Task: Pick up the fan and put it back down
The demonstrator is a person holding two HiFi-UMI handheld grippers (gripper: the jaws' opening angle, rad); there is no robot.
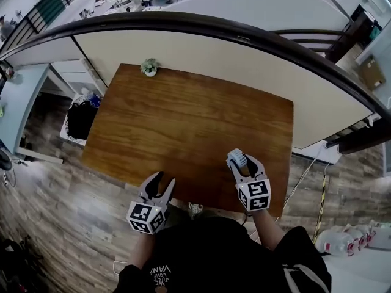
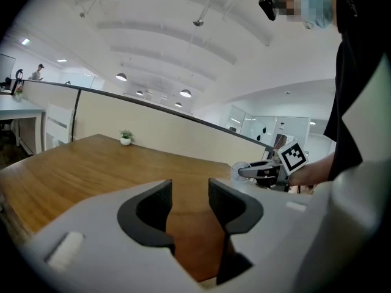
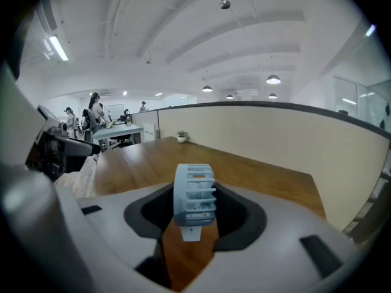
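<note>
- While I look down from the head view, my right hand-held gripper point(image 1: 243, 162) sits in the lower right of centre, over the near right part of the wooden counter point(image 1: 183, 121).
- It has hold of the fan point(image 1: 236, 159): its jaws stand fairly wide and are closed against the fan's two sides.
- Seen from the right gripper view, the fan is a pale blue-grey ribbed ring standing upright and edge-on in the middle of the frame. Each dark pad presses on one flat side, and a small tab hangs from its underside.
- Brown wood shows under that tab, but I cannot tell for sure whether the tab touches the counter.
- My left hand-held gripper point(image 1: 164, 180) is at the lower left of centre in the head view, at the counter's near edge and well apart from the right one.
- Its jaws are parted with nothing between them; in the left gripper view only bare wood shows in the gap.
- That same view catches the fan at the middle right of the frame, pinched at the tip of my right hand-held gripper, beside its marker cube point(image 2: 293, 156).
- A small potted plant point(image 1: 149, 67) stands at the counter's far left corner, in the upper left of the head view and far from both tools.
- A dark curved railing point(image 1: 244, 32) arcs across the top of the head view, beyond the counter.
</note>
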